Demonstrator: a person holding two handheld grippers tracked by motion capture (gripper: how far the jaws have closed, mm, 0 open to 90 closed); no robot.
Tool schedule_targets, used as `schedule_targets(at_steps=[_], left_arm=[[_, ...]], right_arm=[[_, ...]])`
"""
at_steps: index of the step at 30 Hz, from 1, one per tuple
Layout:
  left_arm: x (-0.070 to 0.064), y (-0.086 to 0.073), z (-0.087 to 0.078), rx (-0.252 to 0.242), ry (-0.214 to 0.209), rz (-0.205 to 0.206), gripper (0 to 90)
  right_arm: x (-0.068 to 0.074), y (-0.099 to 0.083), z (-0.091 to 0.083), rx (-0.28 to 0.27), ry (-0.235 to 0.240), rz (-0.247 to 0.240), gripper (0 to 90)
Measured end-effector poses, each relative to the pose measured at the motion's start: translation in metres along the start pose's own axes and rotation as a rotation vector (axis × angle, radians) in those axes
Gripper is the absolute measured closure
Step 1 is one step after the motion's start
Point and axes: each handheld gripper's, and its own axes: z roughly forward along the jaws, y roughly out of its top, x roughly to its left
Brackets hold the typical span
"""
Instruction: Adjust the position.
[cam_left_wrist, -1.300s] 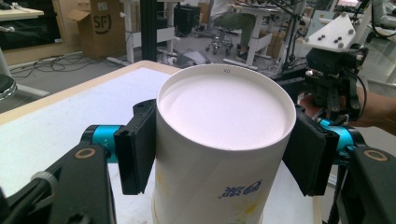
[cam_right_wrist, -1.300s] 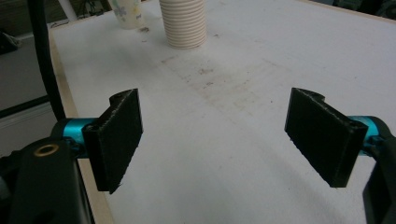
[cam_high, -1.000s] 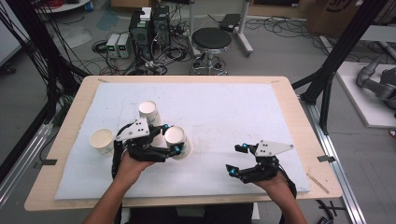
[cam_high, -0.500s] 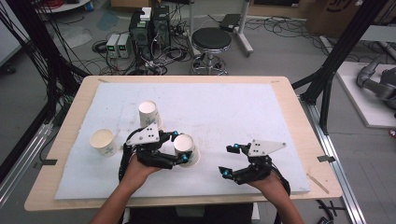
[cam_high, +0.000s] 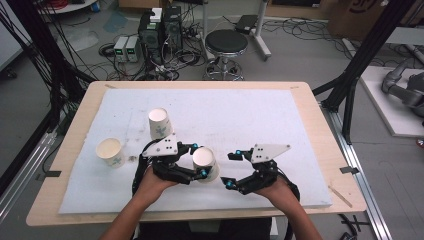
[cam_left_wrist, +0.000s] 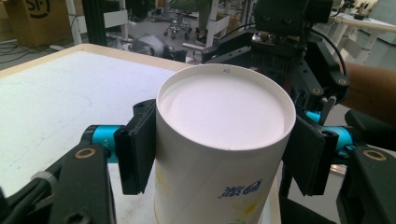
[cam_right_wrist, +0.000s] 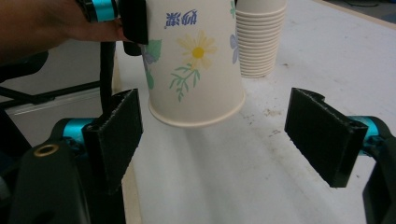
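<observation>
Two tools are working over a white sheet (cam_high: 260, 120) covering a wooden table (cam_high: 320, 130), with a stool (cam_high: 227, 42) and cabled electronics (cam_high: 160, 30) sitting on the grey floor behind. The left tool (cam_high: 200, 162) is gripping an inverted, flower-printed paper cup (cam_high: 205, 161), lifted clear above the sheet's near middle, while the right tool (cam_high: 231, 170) is gaping open just beside it. Other cups are standing to the left: a stack (cam_high: 159, 123) and a single cup (cam_high: 110, 152).

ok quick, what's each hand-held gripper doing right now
Left hand-held gripper: shut on the upside-down paper cup, held off the table.
Right hand-held gripper: open, holding nothing, jaws spread just below the cup's rim.
</observation>
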Motion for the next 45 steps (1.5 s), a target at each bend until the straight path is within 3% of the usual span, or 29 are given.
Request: schedule_targets(at_steps=[18,29,35,42,45], left_arm=[[-0.007,0.0,0.023,0.022,-0.075,-0.003,33.9],[-0.009,-0.001,0.028,-0.005,-0.123,-0.027,34.0],[-0.008,-0.003,0.028,0.001,-0.13,-0.029,34.2],[-0.011,-0.003,0.027,0.003,-0.111,-0.008,33.5],[-0.012,-0.002,0.026,0.012,-0.066,0.006,21.7]], right_arm=[[0.006,-0.006,0.014,0.003,0.051,-0.004,19.6],[0.008,-0.008,0.02,0.011,0.084,-0.004,21.0],[0.006,-0.011,0.022,0.006,0.112,-0.011,28.5],[0.007,-0.01,0.021,0.02,0.109,-0.033,32.3],[0.008,-0.01,0.021,0.03,0.105,-0.043,33.8]])
